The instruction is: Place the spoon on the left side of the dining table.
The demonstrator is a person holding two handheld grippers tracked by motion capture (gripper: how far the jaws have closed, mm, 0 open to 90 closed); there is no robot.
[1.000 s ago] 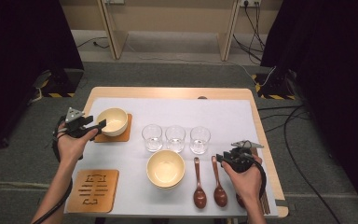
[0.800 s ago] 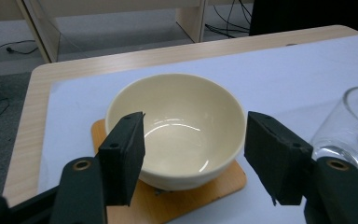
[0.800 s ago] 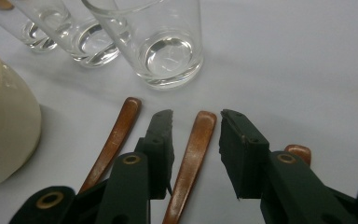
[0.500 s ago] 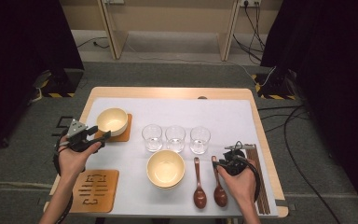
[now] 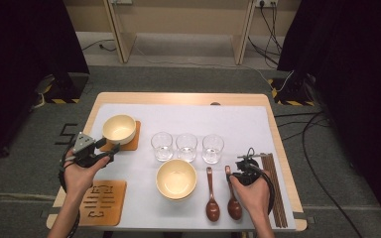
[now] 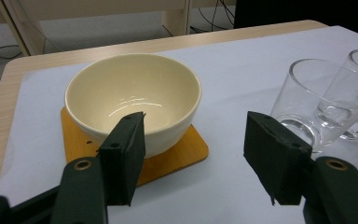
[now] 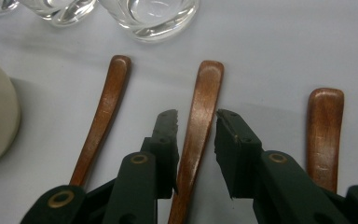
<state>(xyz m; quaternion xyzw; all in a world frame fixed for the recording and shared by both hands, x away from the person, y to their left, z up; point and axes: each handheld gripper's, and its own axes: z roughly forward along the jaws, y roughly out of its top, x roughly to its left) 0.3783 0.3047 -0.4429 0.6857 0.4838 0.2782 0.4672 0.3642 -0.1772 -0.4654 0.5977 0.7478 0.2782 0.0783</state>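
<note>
Right gripper (image 7: 196,135) sits low over the bench (image 5: 129,97), straddling the handle of the middle wooden spoon (image 7: 200,126). That spoon lies flat on the white mat (image 5: 238,124) at near right, between a left spoon (image 7: 103,112) and a third wooden handle (image 7: 325,130) on the right. Its fingers (image 7: 168,140) have just been closing, with the handle between them; a sliver of gap shows on each side, so not yet gripping as far as I can tell. To do this step well: keep the fingers centred on the handle, close squarely so it doesn't skid sideways into the neighbouring spoon, pinch the narrow stem below the rounded end, then lift straight up. The handle is thin and smooth, so it likely pivots if caught off-centre. Watch the glasses (image 7: 149,14) just beyond the handle tips, and the cream bowl (image 5: 176,179) at left of the spoons. In the high view the right gripper (image 5: 244,171) is at the far end of the spoons, chopsticks (image 5: 274,188) lying to its right. Left gripper (image 6: 196,158) is open, empty, fingers (image 6: 123,154) wide apart, pointing at the other cream bowl (image 6: 135,100), which sits on an orange coaster (image 6: 177,151) at far left; it touches nothing. A second coaster (image 5: 104,201) lies near left, bare.
</note>
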